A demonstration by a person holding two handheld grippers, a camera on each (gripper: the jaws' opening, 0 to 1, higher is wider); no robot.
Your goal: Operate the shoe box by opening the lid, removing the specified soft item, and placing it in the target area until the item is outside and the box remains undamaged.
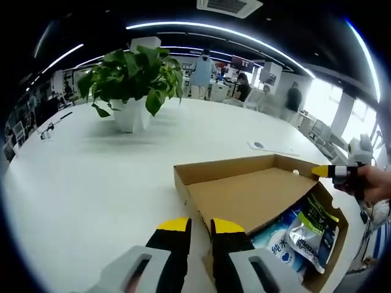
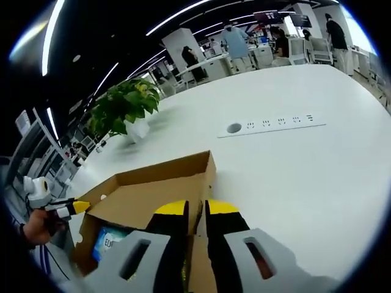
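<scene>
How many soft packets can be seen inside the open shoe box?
2 in the left gripper view: a blue and white packet and a silver and green pouch beside it, both in the shoe box. The lid flap covers the rest, so more may be hidden.

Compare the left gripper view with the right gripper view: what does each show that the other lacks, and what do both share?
Left gripper view alone: a green-and-silver packet and a blue-and-white wipes pack inside the box.

Right gripper view alone: a socket strip set in the table, and a blue-labelled item in the box.

Both: the open cardboard box, the potted plant, and people in the background.
</scene>
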